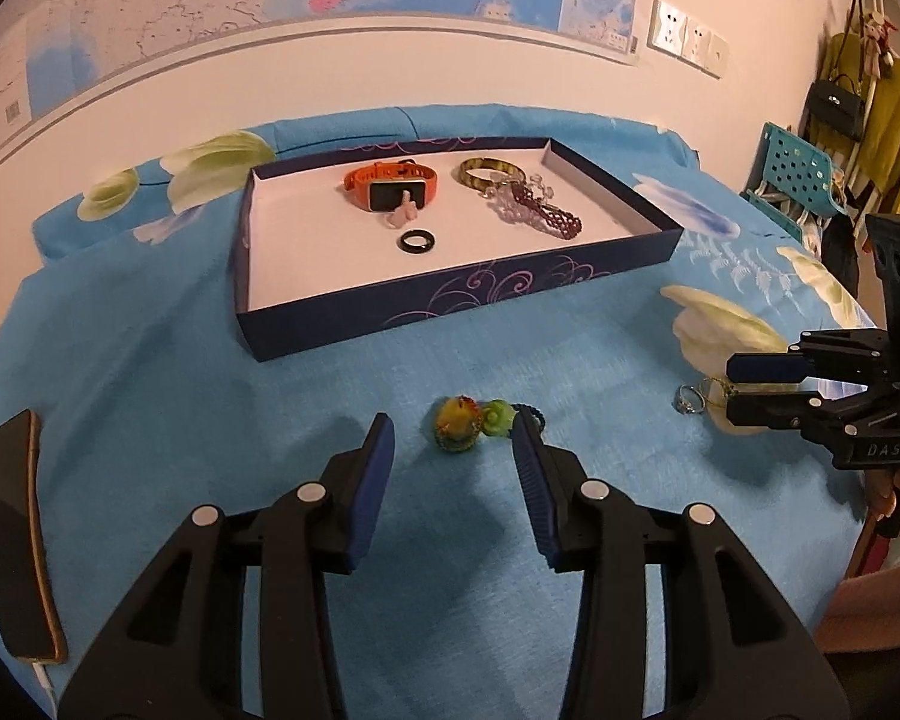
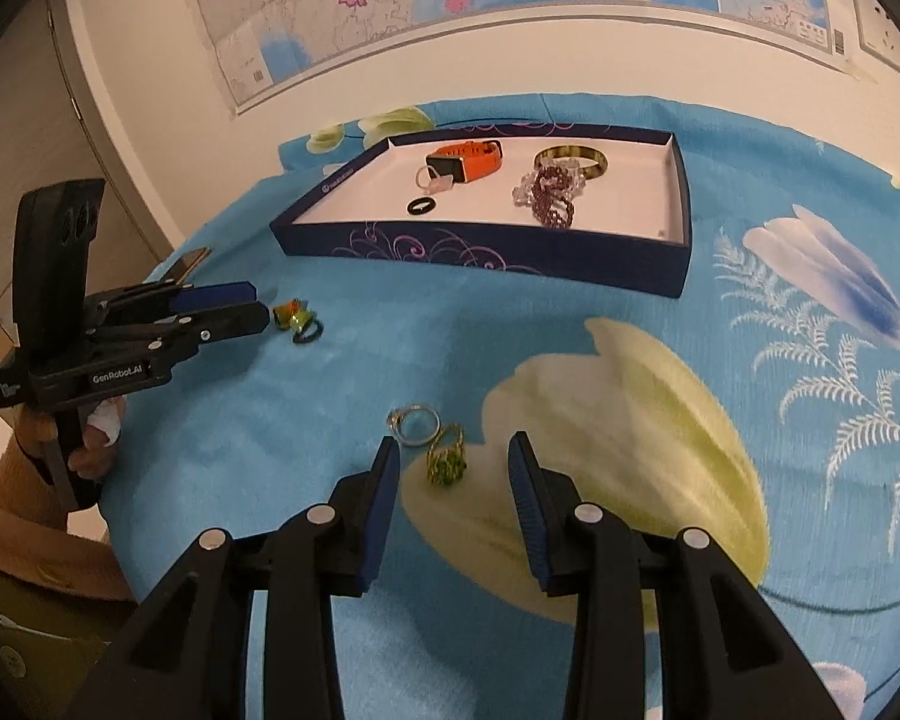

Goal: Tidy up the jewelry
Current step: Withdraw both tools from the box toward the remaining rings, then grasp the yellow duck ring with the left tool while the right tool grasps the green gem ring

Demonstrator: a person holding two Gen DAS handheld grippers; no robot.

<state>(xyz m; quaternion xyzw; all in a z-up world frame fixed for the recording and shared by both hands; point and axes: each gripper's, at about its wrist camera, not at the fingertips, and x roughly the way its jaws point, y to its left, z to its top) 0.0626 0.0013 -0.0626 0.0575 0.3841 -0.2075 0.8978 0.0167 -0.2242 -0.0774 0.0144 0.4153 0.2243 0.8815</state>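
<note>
Jewelry lies loose on the blue flowered cloth, and both claws sit low over it, tilted down. Right claw [image 2: 453, 450] is spread, nothing pinched: the gold ring with green stones [image 2: 446, 461] sits right between its tips, the silver ring [image 2: 415, 423] touching it just beyond, leftward. Left claw [image 1: 453, 429] is spread too, with the colourful hair tie [image 1: 473, 423] dead ahead between its tips (long axis running across the gap). Farther off waits the dark box [image 1: 450, 294], watch and bracelets already inside.
</note>
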